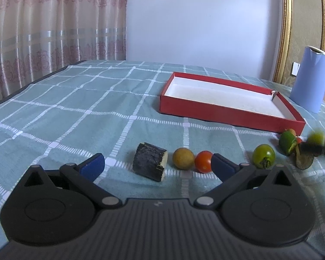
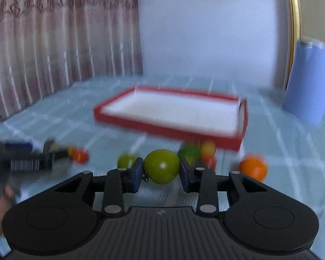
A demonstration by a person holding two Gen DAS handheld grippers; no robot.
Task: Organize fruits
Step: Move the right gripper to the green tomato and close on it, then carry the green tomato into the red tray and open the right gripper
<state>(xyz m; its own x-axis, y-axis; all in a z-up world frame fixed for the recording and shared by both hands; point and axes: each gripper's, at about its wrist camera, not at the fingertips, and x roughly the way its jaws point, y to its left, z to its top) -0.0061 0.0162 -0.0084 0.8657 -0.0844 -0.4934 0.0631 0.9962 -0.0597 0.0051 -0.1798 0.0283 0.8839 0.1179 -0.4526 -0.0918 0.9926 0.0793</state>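
Observation:
In the left wrist view my left gripper (image 1: 157, 165) is open and empty, low over the table. Between and just beyond its blue pads lie a dark cut chunk (image 1: 150, 164), a yellow round fruit (image 1: 183, 158) and a red tomato (image 1: 203, 161). A green tomato (image 1: 263, 156) lies to the right. The red tray (image 1: 227, 108) with a white inside stands behind. In the blurred right wrist view my right gripper (image 2: 161, 173) is shut on a green tomato (image 2: 161, 165), in front of the tray (image 2: 171, 127).
A light blue jug (image 1: 311, 79) stands at the back right, also in the right wrist view (image 2: 306, 82). More green and red pieces (image 1: 289, 143) lie by the tray's near right corner. An orange fruit (image 2: 253, 169) lies right of my right gripper. A curtain hangs at the left.

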